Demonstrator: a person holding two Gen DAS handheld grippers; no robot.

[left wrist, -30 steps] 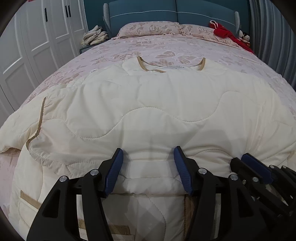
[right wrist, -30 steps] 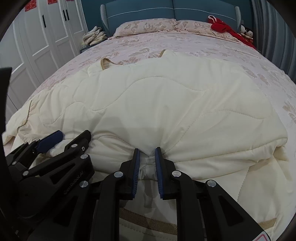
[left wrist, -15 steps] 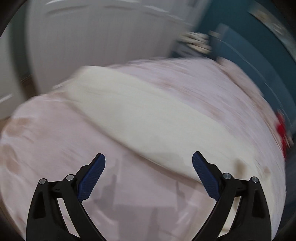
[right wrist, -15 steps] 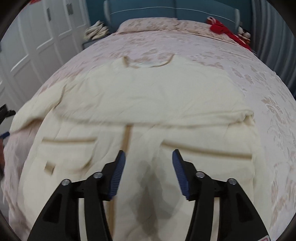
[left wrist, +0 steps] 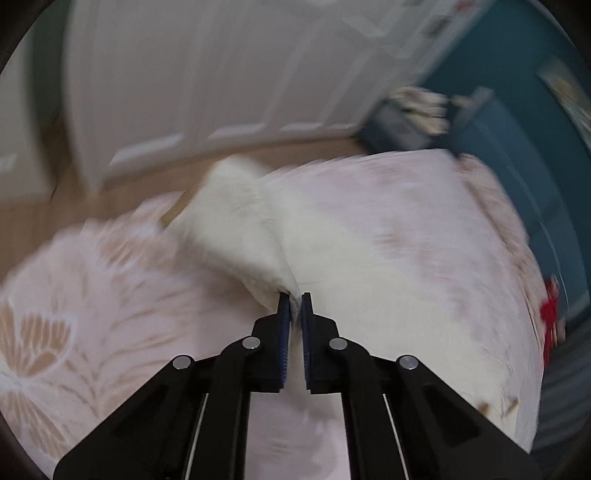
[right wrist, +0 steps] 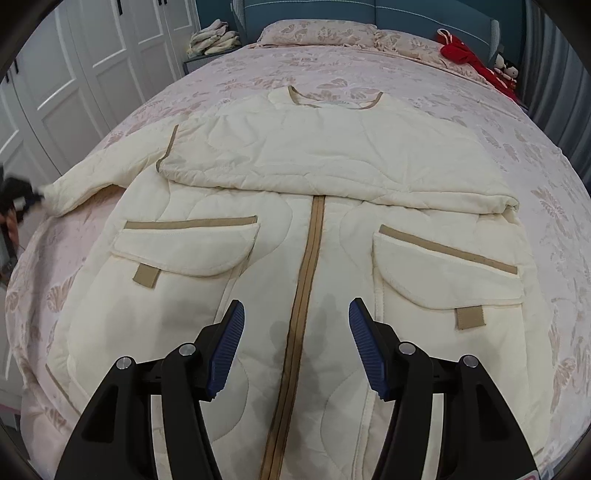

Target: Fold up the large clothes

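Note:
A cream quilted jacket [right wrist: 332,158] with tan trim lies front up on the bed, zipper [right wrist: 306,280] toward me, one sleeve folded across its chest. Its other sleeve [right wrist: 92,177] stretches out to the left bed edge. In the blurred left wrist view my left gripper [left wrist: 294,299] is shut on the end of that sleeve [left wrist: 236,229]. The right wrist view shows that gripper as a dark blur [right wrist: 18,192] at the cuff. My right gripper [right wrist: 295,302] hangs open above the lower front, straddling the zipper between the two pockets, nothing between its fingers.
The bed [right wrist: 535,155] has a pink floral cover and two pillows [right wrist: 321,31] against a teal headboard. A red garment [right wrist: 465,55] lies at the far right. White wardrobe doors [right wrist: 92,74] stand left, with folded clothes [right wrist: 214,37] on a nightstand.
My right gripper let go of the bunched fabric, opened and pulled back and up; the jacket now lies spread out. My left gripper swung to the left bed edge, opened wide, then shut on the sleeve end.

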